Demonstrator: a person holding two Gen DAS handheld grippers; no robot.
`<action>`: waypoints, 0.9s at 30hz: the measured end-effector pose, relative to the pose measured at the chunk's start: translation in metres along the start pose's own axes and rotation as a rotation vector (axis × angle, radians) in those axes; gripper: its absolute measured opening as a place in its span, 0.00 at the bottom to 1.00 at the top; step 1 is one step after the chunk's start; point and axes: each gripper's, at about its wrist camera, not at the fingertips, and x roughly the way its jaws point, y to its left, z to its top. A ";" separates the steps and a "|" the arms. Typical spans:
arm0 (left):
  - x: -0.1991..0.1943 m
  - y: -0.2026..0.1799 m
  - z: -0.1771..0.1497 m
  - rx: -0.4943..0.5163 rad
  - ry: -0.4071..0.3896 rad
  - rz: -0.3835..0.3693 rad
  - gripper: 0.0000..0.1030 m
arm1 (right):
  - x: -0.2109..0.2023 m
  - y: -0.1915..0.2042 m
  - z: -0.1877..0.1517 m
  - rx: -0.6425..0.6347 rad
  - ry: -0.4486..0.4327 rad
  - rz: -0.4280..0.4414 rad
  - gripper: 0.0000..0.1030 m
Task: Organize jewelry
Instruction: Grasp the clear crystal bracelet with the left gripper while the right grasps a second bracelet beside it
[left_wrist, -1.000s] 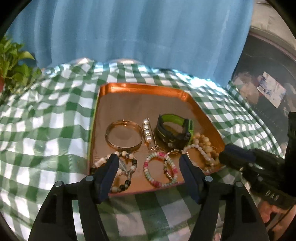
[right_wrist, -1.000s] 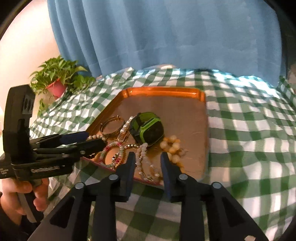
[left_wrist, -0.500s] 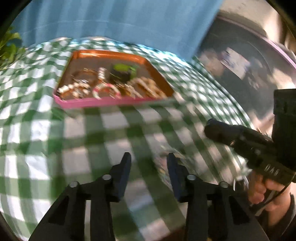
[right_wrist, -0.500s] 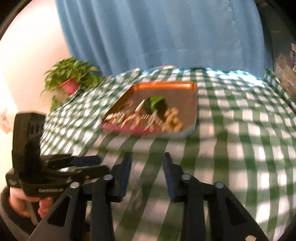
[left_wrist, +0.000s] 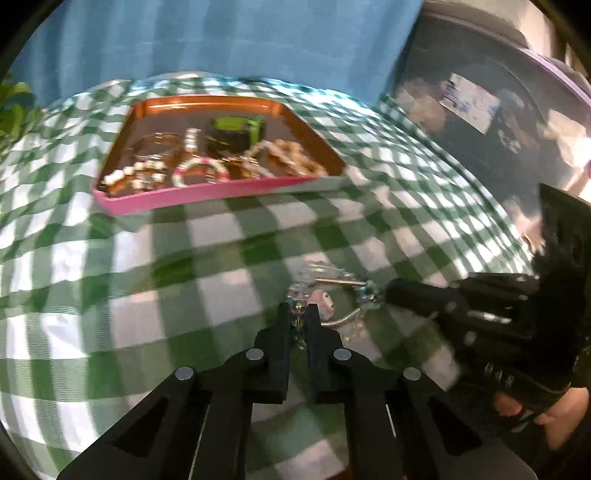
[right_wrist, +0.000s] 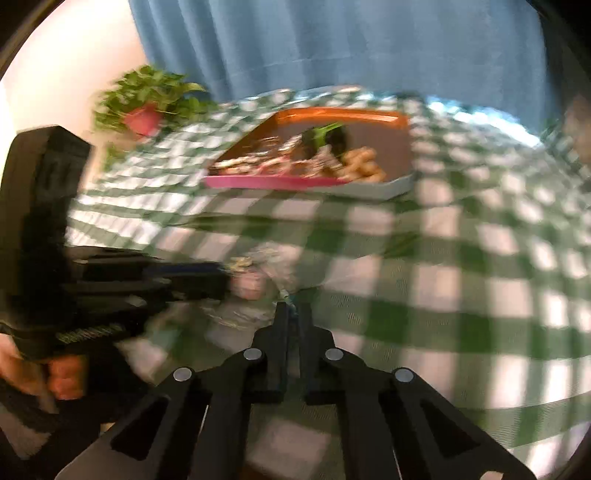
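Observation:
A loose silver charm piece with a pink bead (left_wrist: 327, 300) lies on the green checked cloth near the front edge; it shows blurred in the right wrist view (right_wrist: 251, 284). My left gripper (left_wrist: 298, 309) is shut on its near end. My right gripper (right_wrist: 290, 307) is shut on its other end, and shows from the side in the left wrist view (left_wrist: 384, 293). The orange tray (left_wrist: 218, 192) with bracelets, bead strings and a green-black watch (left_wrist: 232, 133) sits farther back; it also shows in the right wrist view (right_wrist: 400, 147).
A potted plant (right_wrist: 147, 110) stands at the back left of the table. A blue curtain (left_wrist: 221, 40) hangs behind. A dark cluttered area (left_wrist: 498, 122) lies beyond the table's right edge.
Both grippers pulled back from the tray to the front of the table and closed from open onto the silver charm piece there. The tray now lies farther away.

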 end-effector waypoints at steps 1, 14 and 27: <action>-0.003 0.006 0.000 -0.012 -0.008 0.018 0.08 | 0.000 -0.001 0.001 -0.010 -0.005 -0.024 0.00; -0.008 0.019 -0.004 -0.044 -0.013 -0.018 0.08 | 0.017 0.022 0.012 0.022 -0.008 0.118 0.09; -0.008 0.021 -0.005 -0.047 -0.015 -0.033 0.08 | 0.015 0.029 0.012 0.015 -0.012 0.130 0.12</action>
